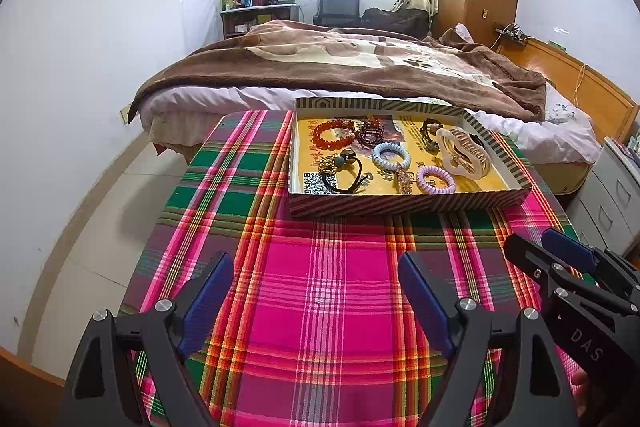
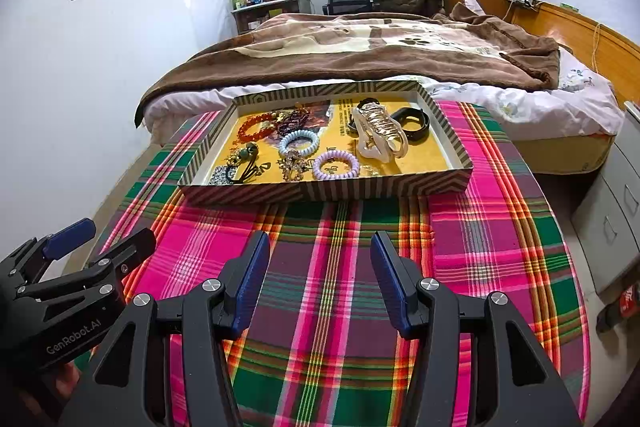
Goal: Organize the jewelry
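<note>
A striped shallow box (image 1: 400,203) (image 2: 320,189) sits at the far end of the plaid table. It holds a red bead bracelet (image 1: 334,135) (image 2: 256,129), a blue coil hair tie (image 1: 391,155) (image 2: 299,143), a purple coil tie (image 1: 435,179) (image 2: 336,165), a white and gold claw clip (image 1: 464,153) (image 2: 380,137), a black hair tie (image 1: 344,179) and other pieces. My left gripper (image 1: 316,283) is open and empty, well short of the box. My right gripper (image 2: 320,267) is open and empty too, and also shows in the left wrist view (image 1: 536,247).
The plaid cloth (image 1: 320,287) covers the table between the grippers and the box. A bed with a brown blanket (image 1: 340,67) stands just behind the table. Grey drawers (image 2: 612,219) stand at the right. White floor lies at the left.
</note>
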`<state>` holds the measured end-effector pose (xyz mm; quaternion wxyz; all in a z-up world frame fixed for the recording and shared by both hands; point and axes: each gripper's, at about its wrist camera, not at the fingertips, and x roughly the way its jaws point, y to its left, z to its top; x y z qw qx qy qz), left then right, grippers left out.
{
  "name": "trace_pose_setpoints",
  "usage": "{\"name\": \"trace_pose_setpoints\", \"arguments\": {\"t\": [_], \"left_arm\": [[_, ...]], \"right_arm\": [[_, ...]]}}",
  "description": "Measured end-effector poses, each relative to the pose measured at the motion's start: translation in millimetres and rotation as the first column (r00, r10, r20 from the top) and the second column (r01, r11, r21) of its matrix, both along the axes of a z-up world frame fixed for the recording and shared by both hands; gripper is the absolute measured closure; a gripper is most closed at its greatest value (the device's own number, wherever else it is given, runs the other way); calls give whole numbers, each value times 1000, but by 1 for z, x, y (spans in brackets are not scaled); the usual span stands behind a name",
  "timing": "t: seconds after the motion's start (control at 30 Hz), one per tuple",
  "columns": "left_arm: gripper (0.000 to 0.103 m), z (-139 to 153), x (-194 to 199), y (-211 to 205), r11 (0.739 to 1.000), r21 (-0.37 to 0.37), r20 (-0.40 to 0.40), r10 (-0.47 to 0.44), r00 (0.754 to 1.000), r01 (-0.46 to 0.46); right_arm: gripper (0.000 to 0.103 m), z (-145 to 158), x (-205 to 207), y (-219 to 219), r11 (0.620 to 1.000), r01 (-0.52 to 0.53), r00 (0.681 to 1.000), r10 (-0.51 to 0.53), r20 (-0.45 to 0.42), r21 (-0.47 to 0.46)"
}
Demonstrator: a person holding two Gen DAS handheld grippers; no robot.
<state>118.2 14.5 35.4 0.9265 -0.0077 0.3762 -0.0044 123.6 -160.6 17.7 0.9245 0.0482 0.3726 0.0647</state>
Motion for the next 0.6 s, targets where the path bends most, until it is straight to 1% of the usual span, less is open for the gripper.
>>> {"name": "trace_pose_setpoints", "arguments": {"t": [0.47,0.6], "left_arm": [[19,-1,0,0,1000,-3,6,-3,1000,3],[19,-1,0,-1,1000,20,1,2,1000,-2]], "right_arm": [[50,0,1,3,1000,-1,1000,1,3,-2],[50,0,0,2,1000,0,1000,0,3,-1]]}}
